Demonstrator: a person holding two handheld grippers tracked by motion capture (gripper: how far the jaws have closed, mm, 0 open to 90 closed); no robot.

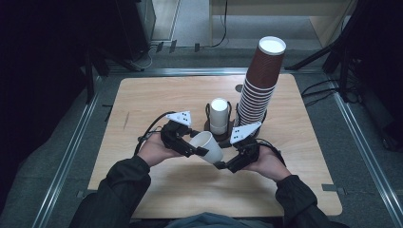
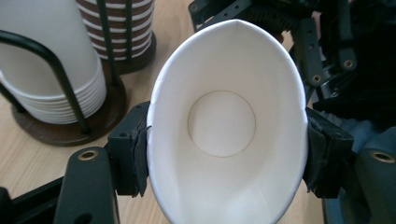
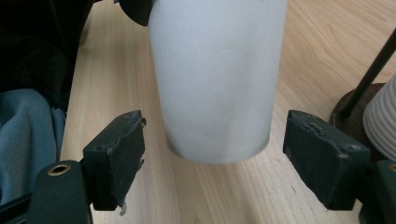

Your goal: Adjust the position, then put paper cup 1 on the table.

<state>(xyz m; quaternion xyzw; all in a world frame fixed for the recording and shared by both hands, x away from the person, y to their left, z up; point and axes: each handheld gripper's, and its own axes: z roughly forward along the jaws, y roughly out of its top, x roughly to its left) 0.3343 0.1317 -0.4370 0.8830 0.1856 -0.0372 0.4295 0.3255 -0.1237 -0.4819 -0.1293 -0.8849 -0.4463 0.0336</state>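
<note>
High view, near edge: 2 dark sleeves come in from the bottom, each hand holding a gripper over the front half of the wooden table (image 1: 157,199). The left gripper (image 1: 198,150) clamps a single white paper cup (image 1: 207,146) lying on its side, mouth toward the left hand, base toward the right. The right gripper (image 1: 223,165) sits just beside the cup's base end; from this height its jaw spacing cannot be read.

Left gripper view supplies what the high view lacks: the camera looks straight into the cup (image 2: 226,126). Both pads press on the rim from opposite sides, and the mouth is squeezed from round into a pointed oval. Inside is plain white with a circular bottom disc.

Right gripper view shows the outside of the same cup (image 3: 217,79): smooth white wall, slightly blurred, lifted clear of the table. The right gripper (image 3: 215,161) stands wide, 1 pad on each side of the cup's base end, both with a visible gap, not touching.

Farther back, mid-table: a short stack of white cups (image 1: 219,116) in a black wire holder (image 1: 208,113) on a dark round base. Just beside it, to the right, a tall stack of brown cups (image 1: 259,80) leans slightly rightward, white interior showing at the top.
</note>
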